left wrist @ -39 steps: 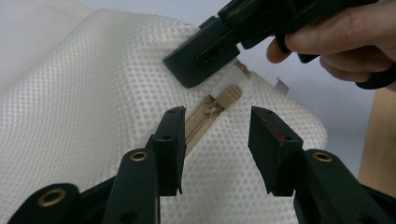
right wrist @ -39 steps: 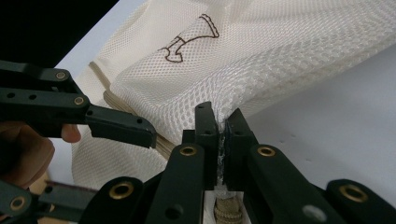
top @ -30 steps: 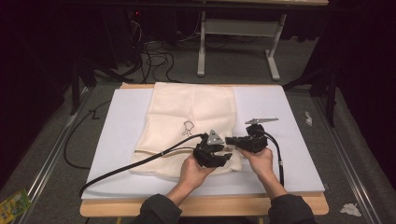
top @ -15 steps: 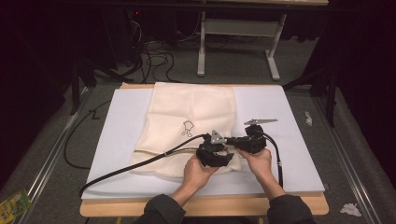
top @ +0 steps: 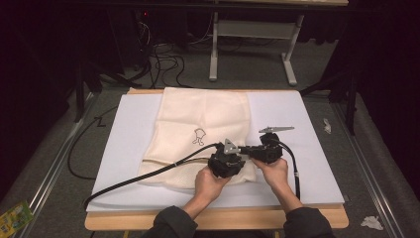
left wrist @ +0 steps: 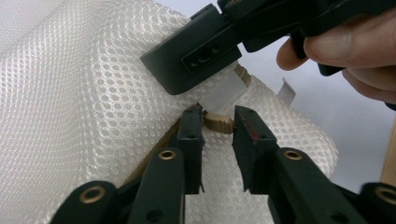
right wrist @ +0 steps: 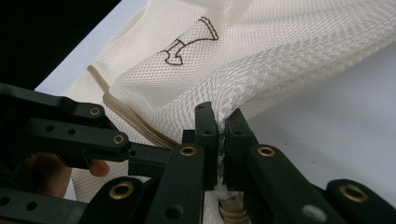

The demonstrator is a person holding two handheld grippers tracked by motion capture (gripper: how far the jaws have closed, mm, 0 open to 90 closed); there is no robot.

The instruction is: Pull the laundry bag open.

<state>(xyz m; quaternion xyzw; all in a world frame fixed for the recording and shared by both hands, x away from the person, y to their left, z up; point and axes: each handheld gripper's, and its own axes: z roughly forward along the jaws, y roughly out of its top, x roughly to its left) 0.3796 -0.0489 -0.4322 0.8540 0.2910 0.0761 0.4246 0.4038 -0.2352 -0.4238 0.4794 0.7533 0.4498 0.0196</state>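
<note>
A cream mesh bag (top: 198,119) with a small brown drawing lies on the white sheet (top: 124,148). Both grippers meet at its near right corner. My right gripper (right wrist: 222,126) is shut on a fold of the mesh edge, seen in the high view too (top: 250,149). My left gripper (left wrist: 219,135) faces it from close by (top: 241,157). Its jaws have just been closing, and they now pinch a tan ribbed zipper piece (left wrist: 219,123) between their tips. The tan zipper band (right wrist: 130,122) runs along the bag's near edge.
The sheet covers a wooden table (top: 213,219). A black cable (top: 148,173) trails left from the left gripper across the bag and off the table's front left. Bare sheet lies left and right of the bag. A desk frame (top: 247,54) and floor cables stand behind the table.
</note>
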